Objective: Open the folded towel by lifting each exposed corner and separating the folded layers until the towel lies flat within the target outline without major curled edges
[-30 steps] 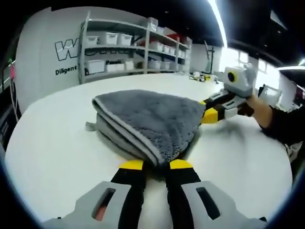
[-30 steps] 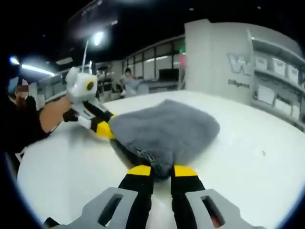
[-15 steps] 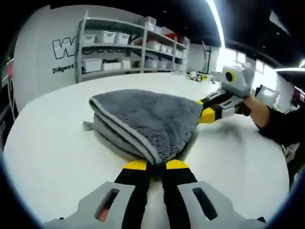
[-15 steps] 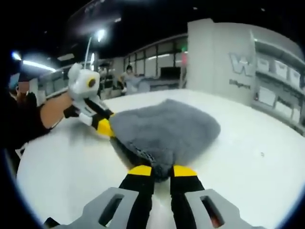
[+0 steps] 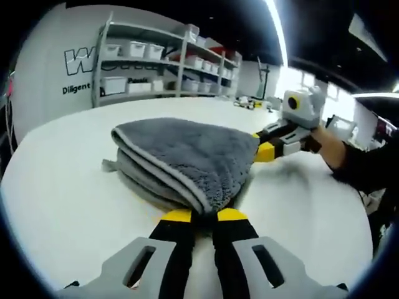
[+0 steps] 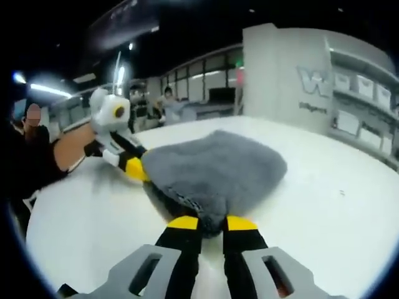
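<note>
The wall [image 5: 37, 81] reads "Diligent" under big letters starting "W". Shelves [image 5: 156, 68] hold white bins [image 5: 115, 84], contents unseen. The folded grey towel [image 5: 187, 159] lies mid-table [image 5: 56, 193], bare room all round. The left gripper [image 5: 198, 215] and right gripper [image 6: 212, 222] each have their jaws clamped on a towel corner.

A white table [image 5: 68, 187] carries everything here, its smooth top stretching away to a far edge in both views. On it lies a folded grey towel [image 5: 187, 156], thick and fluffy, its stacked layers showing along the near fold, with a small tab sticking out at one side. At the far end of the table, in the left gripper view, sits a cluster of small items [image 5: 246, 104], too blurred to identify.
</note>
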The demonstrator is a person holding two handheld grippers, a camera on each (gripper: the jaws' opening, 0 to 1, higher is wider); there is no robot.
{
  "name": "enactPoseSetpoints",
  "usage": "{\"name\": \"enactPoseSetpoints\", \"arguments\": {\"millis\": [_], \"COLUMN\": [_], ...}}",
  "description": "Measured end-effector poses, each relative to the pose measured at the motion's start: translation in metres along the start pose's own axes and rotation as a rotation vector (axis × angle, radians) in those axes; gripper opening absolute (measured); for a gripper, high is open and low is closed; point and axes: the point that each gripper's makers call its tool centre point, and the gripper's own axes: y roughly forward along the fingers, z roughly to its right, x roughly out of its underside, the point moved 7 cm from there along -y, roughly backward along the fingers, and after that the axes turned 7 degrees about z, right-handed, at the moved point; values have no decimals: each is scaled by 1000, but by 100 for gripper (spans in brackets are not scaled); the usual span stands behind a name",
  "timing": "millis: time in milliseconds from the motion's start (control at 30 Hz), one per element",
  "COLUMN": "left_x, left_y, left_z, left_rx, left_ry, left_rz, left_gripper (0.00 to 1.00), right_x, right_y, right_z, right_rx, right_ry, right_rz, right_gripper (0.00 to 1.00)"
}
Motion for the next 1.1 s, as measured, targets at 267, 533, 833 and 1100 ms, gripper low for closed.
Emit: {"name": "enactPoseSetpoints", "arguments": {"millis": [267, 533, 833, 1100], "left_x": [6, 9, 10, 14], "left_y": [-6, -12, -20, -25], "left_z": [13, 23, 32, 41], "left_rx": [3, -23, -3, 14], "left_ry": [-3, 14, 66, 67], "left_rz": [3, -17, -36, -46], "left_gripper": [8, 5, 5, 5], "right_x": [4, 5, 5, 8], "right_y": [-8, -13, -23, -31], "right_z": [-11, -22, -37, -43], "right_rx": [-12, -11, -15, -18], "right_ry": [6, 2, -11, -12], "right_rz": [-9, -14, -24, -31], "right_gripper": [7, 7, 7, 7]}}
